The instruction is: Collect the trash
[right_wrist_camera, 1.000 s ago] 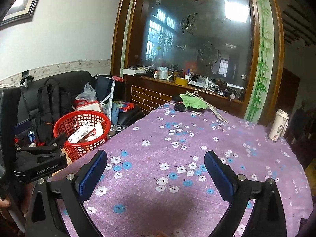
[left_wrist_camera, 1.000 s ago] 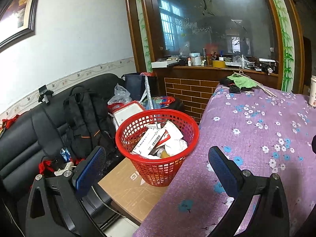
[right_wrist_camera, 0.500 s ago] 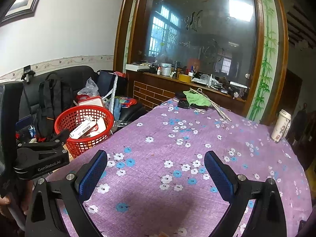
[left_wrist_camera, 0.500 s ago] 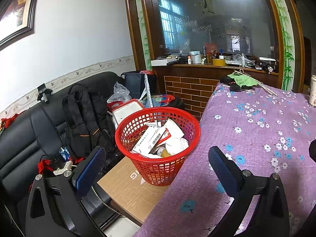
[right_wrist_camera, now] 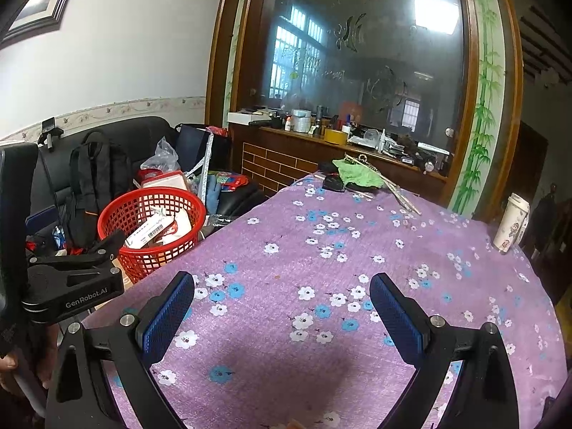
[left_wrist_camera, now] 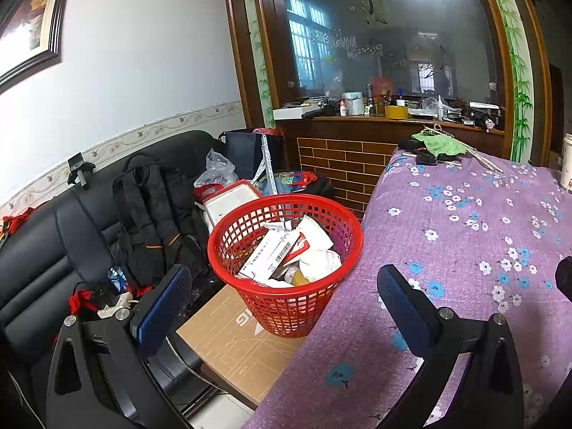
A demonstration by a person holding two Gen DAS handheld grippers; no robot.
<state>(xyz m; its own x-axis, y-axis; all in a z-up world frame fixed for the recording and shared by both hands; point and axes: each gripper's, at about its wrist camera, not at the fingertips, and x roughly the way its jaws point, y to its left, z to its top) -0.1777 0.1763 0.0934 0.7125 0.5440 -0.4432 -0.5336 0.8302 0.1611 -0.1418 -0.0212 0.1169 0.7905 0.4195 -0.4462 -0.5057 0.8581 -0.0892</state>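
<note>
Where sofa meets wall, floral purple tablecloth.

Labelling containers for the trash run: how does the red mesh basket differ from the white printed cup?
The red plastic mesh basket sits beside the table on a cardboard box; the white printed cup stands on the purple floral tablecloth at its far right edge. The basket is open and holds boxes and paper; the cup is lidded. The basket is wide, the cup tall and slim. Both stand upright.
</note>
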